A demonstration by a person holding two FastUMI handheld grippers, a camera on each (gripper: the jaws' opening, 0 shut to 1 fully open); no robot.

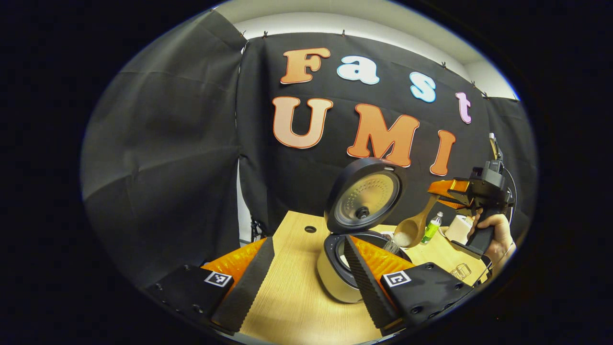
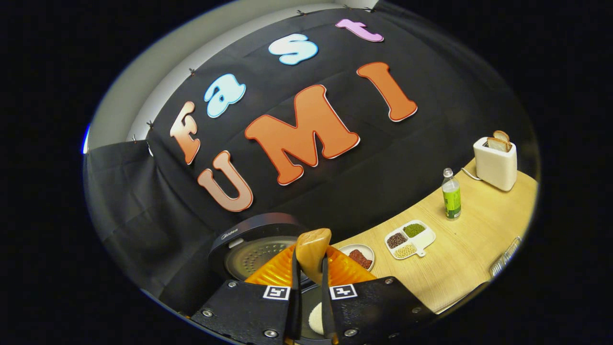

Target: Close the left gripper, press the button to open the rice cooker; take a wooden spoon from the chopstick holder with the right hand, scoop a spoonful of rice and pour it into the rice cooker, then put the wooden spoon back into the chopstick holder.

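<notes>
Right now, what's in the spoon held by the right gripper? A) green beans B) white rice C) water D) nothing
B: in the left gripper view the wooden spoon clamped in the right gripper carries a heap of white rice beside the open rice cooker.

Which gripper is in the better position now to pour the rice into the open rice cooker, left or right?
Right. The right gripper is shut on the wooden spoon, whose bowl holds rice just beside the open rice cooker. The left gripper is open and holds nothing.
</notes>
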